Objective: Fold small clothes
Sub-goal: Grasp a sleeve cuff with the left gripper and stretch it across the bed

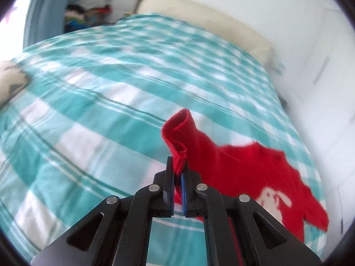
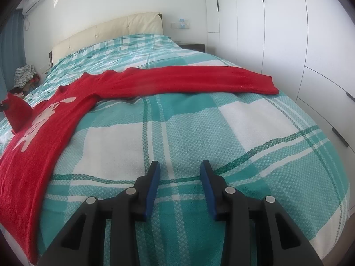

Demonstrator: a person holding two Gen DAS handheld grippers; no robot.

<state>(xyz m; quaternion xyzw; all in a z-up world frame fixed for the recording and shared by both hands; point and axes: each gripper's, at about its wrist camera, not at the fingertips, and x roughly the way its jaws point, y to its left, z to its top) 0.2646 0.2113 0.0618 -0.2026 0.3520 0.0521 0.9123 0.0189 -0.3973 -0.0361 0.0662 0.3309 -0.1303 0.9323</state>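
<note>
A red knitted sweater with a white rabbit motif lies on the teal and white checked bedspread. Its right sleeve stretches flat across the bed. My left gripper is shut on the cuff of the other sleeve, lifted off the bed, with the sweater's body trailing to the right. That raised sleeve shows at the left edge of the right wrist view. My right gripper hovers open over bare bedspread, nothing between its blue pads.
A cream padded headboard stands at the far end of the bed. White wardrobe doors line the right side. A pile of clothes sits by the blue curtain at the far left. A patterned pillow lies at the bed's left.
</note>
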